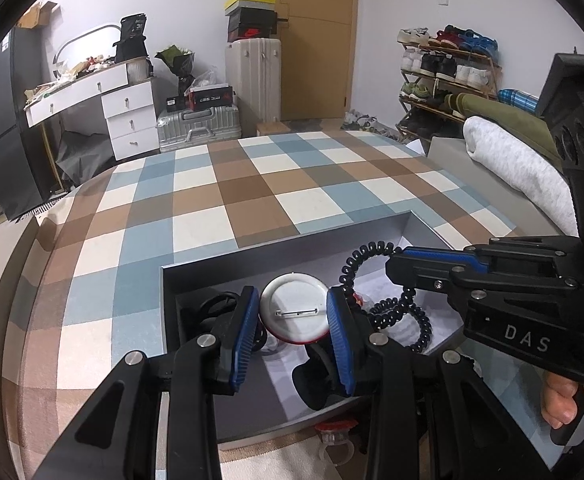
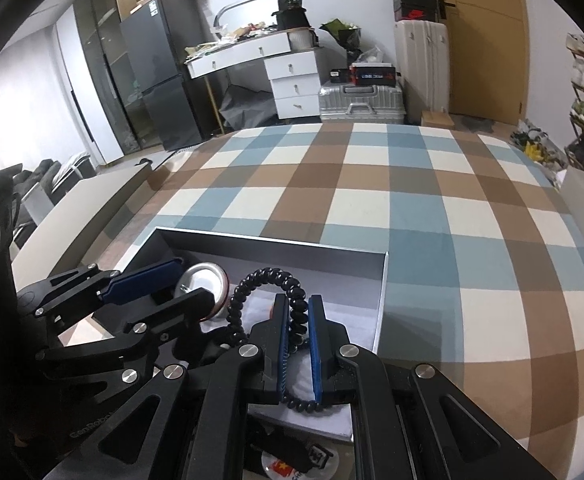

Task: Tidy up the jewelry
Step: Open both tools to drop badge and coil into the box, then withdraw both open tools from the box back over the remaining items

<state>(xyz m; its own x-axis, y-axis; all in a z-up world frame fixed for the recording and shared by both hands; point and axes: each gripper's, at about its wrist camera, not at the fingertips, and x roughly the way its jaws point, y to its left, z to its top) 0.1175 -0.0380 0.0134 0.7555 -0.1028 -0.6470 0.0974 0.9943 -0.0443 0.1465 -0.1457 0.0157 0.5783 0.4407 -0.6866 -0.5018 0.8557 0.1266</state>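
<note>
Two claws work over the grey box (image 1: 284,248): my left claw (image 1: 293,314) pinches a round pin badge (image 1: 295,310) by its metal rim, my right claw (image 2: 296,322) grips a black coiled band (image 2: 270,280). Best lowered gently, released inside the matte, square-walled box.

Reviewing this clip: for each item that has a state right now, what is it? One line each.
left gripper: shut on the pin badge, over the box.
right gripper: shut on the coil bracelet.
pin badge: held, back side and pin facing the left camera.
coil bracelet: gripped by one loop, the rest arching over the box.
grey box: open, no lid on it.
</note>
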